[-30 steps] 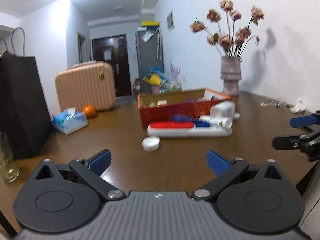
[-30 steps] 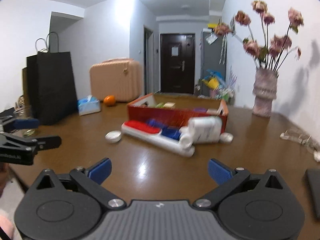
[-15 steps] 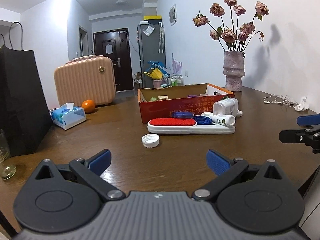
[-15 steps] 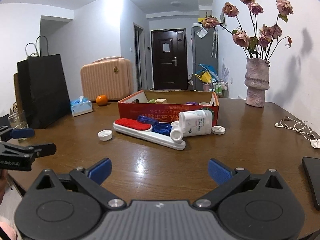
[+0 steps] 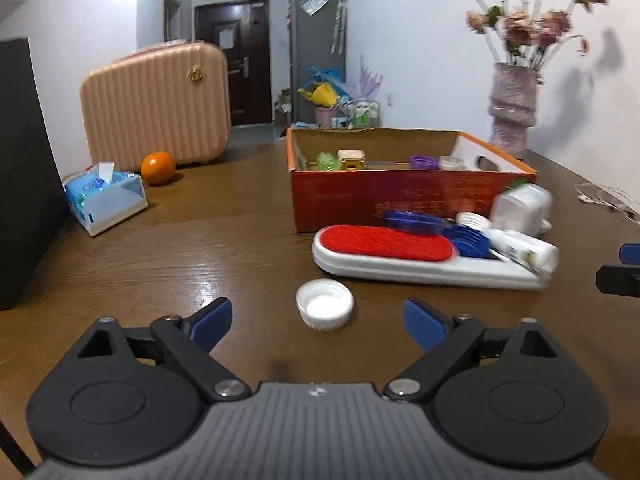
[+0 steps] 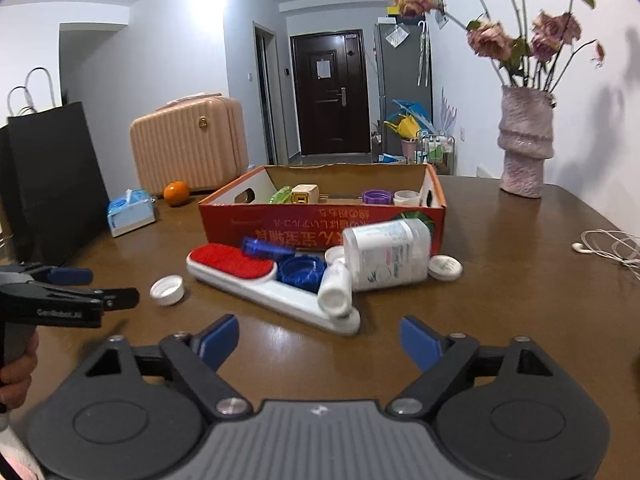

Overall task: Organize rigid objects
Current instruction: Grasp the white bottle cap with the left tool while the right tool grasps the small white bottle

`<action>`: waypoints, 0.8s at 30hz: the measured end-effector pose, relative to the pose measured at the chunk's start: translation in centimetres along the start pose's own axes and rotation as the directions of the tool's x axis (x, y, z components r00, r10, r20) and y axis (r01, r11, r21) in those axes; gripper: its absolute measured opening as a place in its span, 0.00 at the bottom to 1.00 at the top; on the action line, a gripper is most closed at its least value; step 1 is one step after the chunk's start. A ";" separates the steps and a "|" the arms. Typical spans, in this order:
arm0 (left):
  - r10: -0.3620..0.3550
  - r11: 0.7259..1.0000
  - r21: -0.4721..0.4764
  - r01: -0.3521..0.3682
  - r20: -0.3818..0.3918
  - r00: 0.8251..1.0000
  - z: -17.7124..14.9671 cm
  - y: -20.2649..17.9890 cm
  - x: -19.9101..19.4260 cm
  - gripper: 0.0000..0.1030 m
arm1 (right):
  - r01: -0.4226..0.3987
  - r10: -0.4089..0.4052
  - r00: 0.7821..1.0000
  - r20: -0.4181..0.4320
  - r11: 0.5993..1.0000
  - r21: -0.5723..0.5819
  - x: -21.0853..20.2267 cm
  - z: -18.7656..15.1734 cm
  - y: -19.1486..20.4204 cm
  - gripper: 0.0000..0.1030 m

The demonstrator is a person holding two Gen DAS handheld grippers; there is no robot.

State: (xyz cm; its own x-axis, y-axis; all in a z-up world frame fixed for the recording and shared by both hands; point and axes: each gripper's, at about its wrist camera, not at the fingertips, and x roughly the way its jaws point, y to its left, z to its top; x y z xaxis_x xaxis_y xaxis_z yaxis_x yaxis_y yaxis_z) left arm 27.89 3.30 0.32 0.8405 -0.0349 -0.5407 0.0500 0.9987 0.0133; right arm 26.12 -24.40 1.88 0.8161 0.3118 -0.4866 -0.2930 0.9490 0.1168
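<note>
A red cardboard box holds several small items. In front of it lie a white lint brush with a red pad, blue lids, a small white bottle and a large white bottle on its side. A white cap sits just ahead of my left gripper, whose jaws are closing with nothing between them. My right gripper is closing too, empty, a short way before the brush's handle end.
A black paper bag, a tissue pack, an orange and a pink suitcase stand at the left. A vase of flowers and white earphones are at the right. Another white cap lies by the large bottle.
Both grippers have moved forward toward the objects, which now look larger and closer. Both pairs of jaws have narrowed a little. The left one has drawn up to the white cap.
</note>
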 end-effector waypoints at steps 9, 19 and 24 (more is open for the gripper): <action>-0.065 0.996 -0.065 0.061 -0.072 0.995 0.8 1.0 5.3 0.68 | 0.036 -0.031 0.997 -0.066 0.997 0.069 8.4 1.8 -1.4 0.63; -0.074 0.994 -0.081 0.067 -0.093 0.993 0.5 1.0 4.6 0.39 | 0.025 -0.016 0.997 -0.070 0.990 0.138 8.6 2.1 -2.2 0.26; -0.078 0.995 -0.063 0.075 -0.046 0.996 0.4 0.2 0.8 0.39 | 0.013 -0.012 1.000 -0.014 0.995 0.097 4.8 2.3 -1.2 0.26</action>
State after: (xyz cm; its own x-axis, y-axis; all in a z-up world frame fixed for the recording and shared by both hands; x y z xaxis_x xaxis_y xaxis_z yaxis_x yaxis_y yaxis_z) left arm 28.79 3.44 0.18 0.8082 -0.1107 -0.5784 0.0785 0.9937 -0.0805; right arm 31.53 -23.89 1.36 0.8122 0.2999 -0.5004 -0.2323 0.9531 0.1941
